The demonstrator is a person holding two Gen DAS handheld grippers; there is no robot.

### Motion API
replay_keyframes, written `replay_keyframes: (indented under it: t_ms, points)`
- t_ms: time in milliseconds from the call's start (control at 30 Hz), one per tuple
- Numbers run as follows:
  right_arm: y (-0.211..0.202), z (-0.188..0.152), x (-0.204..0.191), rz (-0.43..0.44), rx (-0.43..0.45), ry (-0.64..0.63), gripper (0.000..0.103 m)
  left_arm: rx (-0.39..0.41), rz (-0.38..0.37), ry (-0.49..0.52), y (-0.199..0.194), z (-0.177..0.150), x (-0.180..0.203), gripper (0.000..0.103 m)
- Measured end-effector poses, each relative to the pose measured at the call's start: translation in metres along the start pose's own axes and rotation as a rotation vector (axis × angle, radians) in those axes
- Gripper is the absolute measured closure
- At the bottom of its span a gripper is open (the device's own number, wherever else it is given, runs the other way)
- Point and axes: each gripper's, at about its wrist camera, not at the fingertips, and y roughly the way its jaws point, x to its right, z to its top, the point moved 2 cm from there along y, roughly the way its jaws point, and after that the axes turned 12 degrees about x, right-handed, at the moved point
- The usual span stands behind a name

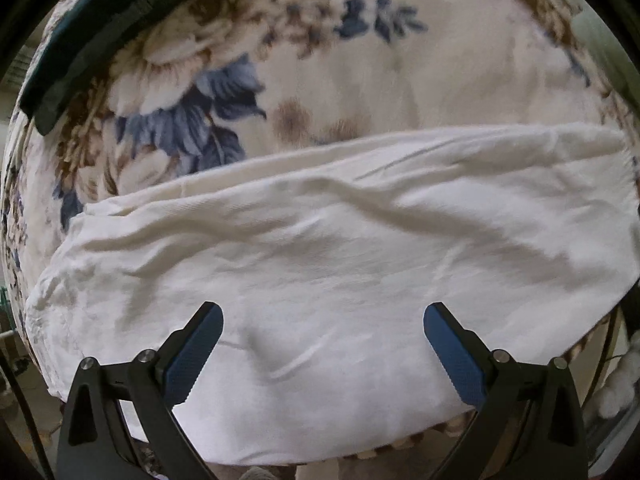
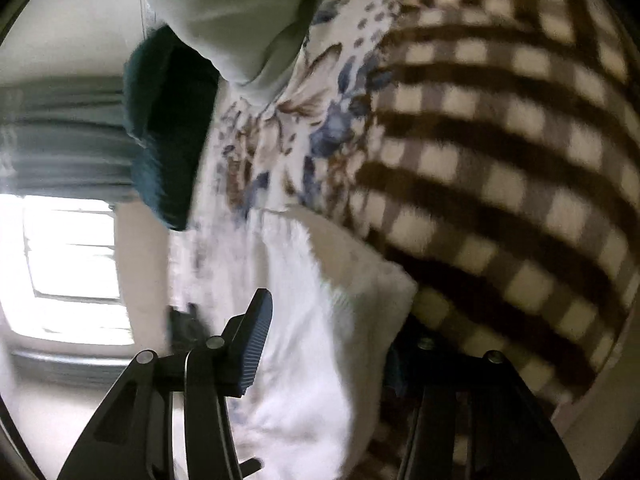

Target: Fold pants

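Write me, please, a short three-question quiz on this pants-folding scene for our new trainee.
1. True or false: the left gripper is open.
2. What do the white pants lie on? A) a floral blanket B) a bare wooden table C) a metal tray
3. Fill in: the folded cloth at the top left of the left wrist view is dark ____.

Key: 1 true; 2 A; 3 green.
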Motion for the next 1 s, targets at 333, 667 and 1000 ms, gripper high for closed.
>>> replay_keyframes:
  t_ms: [333, 667, 1000]
  points:
    - [-0.004, -0.011, -0.030, 0.005, 0.008, -0.113, 0.088, -0.035, -0.014, -0.051, 0.014, -0.006, -0.004, 0.000]
    - [0.058, -0.023, 0.002, -0.068, -0.113, 0.037, 0.092, -0.035, -0.041, -0.085, 0.013, -0.006, -0.022, 0.000]
    - [-0.008, -0.074, -0.159, -0.016, 0.006, -0.355, 0.097, 0.026, -0.087, -0.206, -0.028, -0.023, -0.121, 0.000]
